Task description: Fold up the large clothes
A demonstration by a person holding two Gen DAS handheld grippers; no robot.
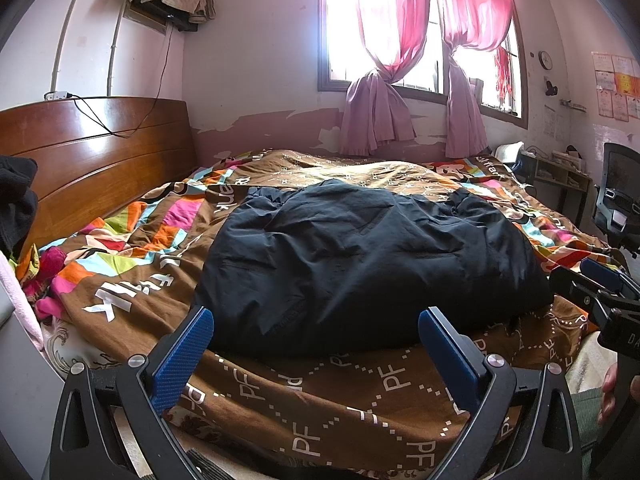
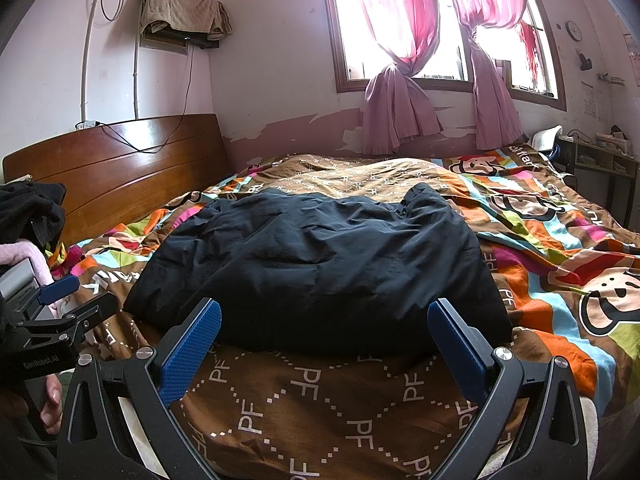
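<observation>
A large black padded garment [image 1: 360, 264] lies in a rumpled folded heap on the bed's patterned quilt [image 1: 304, 404], also seen as the black garment [image 2: 320, 272] in the right wrist view. My left gripper [image 1: 316, 320] hovers open just short of its near edge, blue pads [image 1: 180, 364] spread wide, nothing between them. My right gripper [image 2: 324, 312] is likewise open before the garment's near hem, holding nothing. The right gripper [image 1: 600, 284] shows at the right edge of the left wrist view; the left gripper [image 2: 64, 300] shows at the left of the right wrist view.
The wooden headboard [image 1: 92, 160] stands to the left, with dark clothes [image 1: 16, 204] piled beside it. Pink curtains [image 1: 380, 92] hang at the window behind the bed. A desk and chair [image 1: 616, 196] sit at the far right. A hand [image 2: 52, 404] grips the left tool.
</observation>
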